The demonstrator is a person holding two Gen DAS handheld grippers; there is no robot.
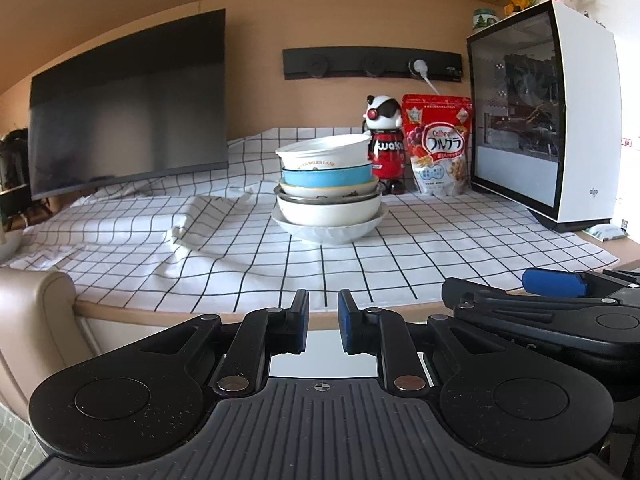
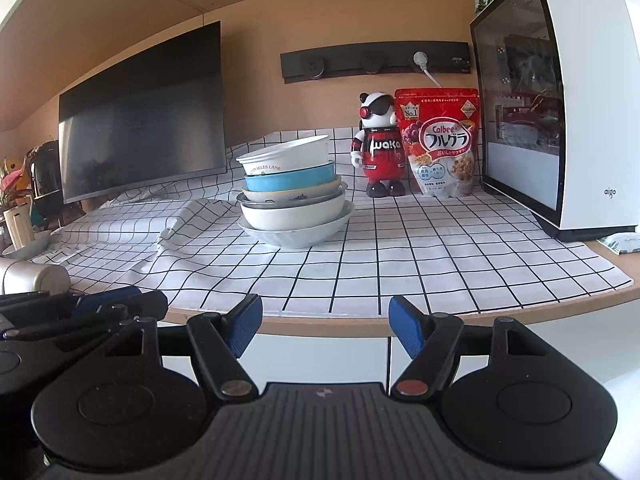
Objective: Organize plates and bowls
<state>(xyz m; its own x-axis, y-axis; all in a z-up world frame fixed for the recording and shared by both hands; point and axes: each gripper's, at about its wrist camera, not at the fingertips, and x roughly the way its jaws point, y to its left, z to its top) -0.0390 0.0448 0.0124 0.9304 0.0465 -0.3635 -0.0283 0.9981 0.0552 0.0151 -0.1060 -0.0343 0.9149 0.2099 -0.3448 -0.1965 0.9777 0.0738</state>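
Note:
A stack of bowls and plates stands on the checked tablecloth in mid table; it also shows in the right wrist view. A white bowl tops it, tilted, over a blue bowl, a metal dish and a wide white plate at the bottom. My left gripper is off the table's front edge, jaws a narrow gap apart, empty. My right gripper is open and empty, also short of the front edge, and appears in the left wrist view.
A dark monitor stands at the back left. A panda figure, a red cereal bag and a white computer case stand at the back right. The cloth is rumpled left of the stack.

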